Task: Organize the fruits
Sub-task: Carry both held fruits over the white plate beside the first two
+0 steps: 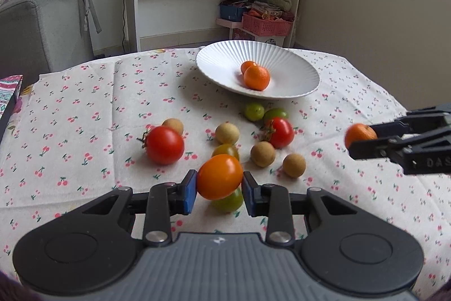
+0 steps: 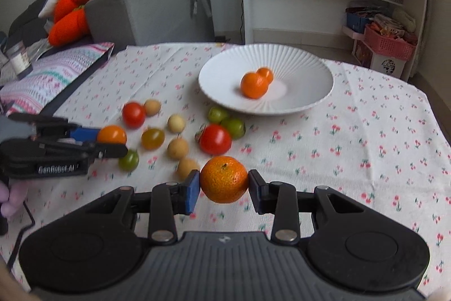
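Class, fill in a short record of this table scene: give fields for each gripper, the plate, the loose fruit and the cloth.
left gripper: shut on an orange tomato
right gripper: shut on a tangerine
plate: white, ribbed, holding two tangerines
loose fruit: red tomatoes, green fruits and tan round fruits, between the grippers and the plate
cloth: white with a cherry print

The left gripper [image 1: 219, 190] points forward and downward, its blue pads [image 1: 190, 192] pressed on both sides of an orange tomato [image 1: 219, 176] lifted clear of the surface. The right gripper [image 2: 224, 189] tilts down likewise, its pads [image 2: 193, 189] clamped on a mandarin [image 2: 224, 179]. Each gripper shows in the other's view, side by side, well apart.
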